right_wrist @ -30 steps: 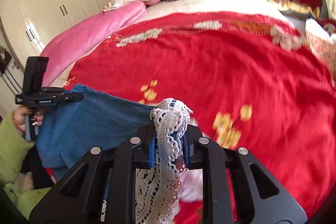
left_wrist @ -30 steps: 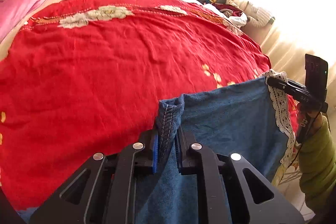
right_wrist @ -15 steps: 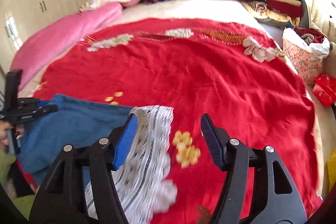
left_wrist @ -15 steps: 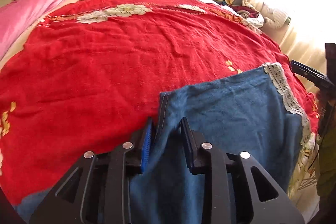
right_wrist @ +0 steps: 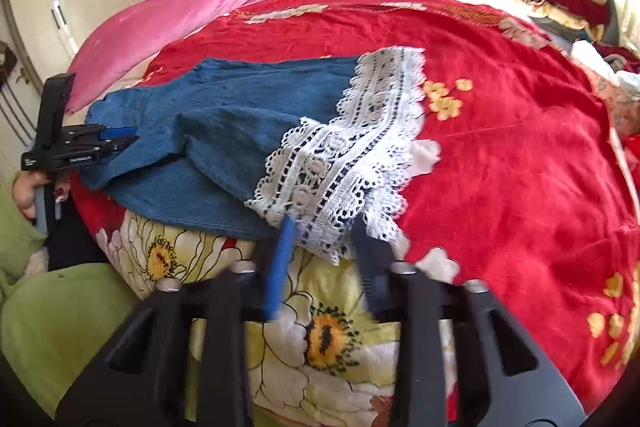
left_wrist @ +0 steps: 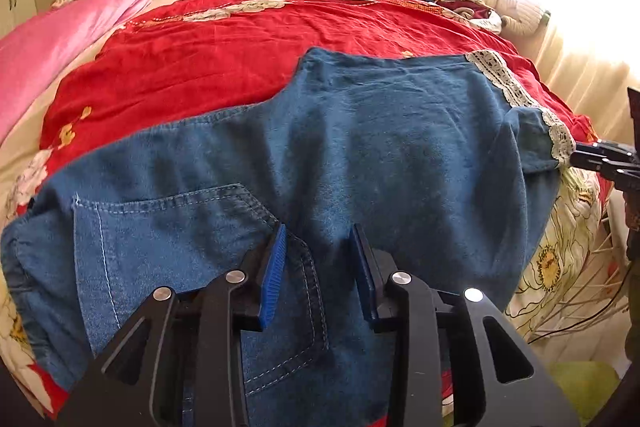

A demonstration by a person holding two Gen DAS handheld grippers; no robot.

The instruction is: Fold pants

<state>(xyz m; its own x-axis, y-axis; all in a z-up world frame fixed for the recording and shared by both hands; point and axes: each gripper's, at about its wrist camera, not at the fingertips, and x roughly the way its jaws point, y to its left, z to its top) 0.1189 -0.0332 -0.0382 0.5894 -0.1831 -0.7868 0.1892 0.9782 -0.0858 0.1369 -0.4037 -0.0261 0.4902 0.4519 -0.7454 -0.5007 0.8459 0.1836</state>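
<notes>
— What's different from a second ago?

— Back then both tools were clamped: the left gripper (left_wrist: 318,263) on a bunched denim edge, the right gripper (right_wrist: 326,251) on a wad of white lace. Half a second ago both had let go. Now the fingers of each stand apart with nothing between the pads, and both have drawn back toward the lower edge of their frames.

— And the pants (left_wrist: 340,155)?

— They were held up off the bed; now they lie spread on the red bedspread (left_wrist: 200,67), filling the middle and lower part of the left wrist view. A back pocket (left_wrist: 160,247) has come into view at lower left, which the earlier frames did not show.

— Where does the cloth sit relative to the left fingers?

— The denim lies under and ahead of the open tips. Whether the pads touch it I cannot tell.

— The right side?

— The lace hem (right_wrist: 352,155) lies in the centre of the right wrist view, one layer folded over another, its lower scalloped edge reaching down between the two open fingertips. Below it the floral quilt (right_wrist: 320,339) shows at the bed's edge. The left gripper appears at mid-left there, against the denim's far end.
</notes>
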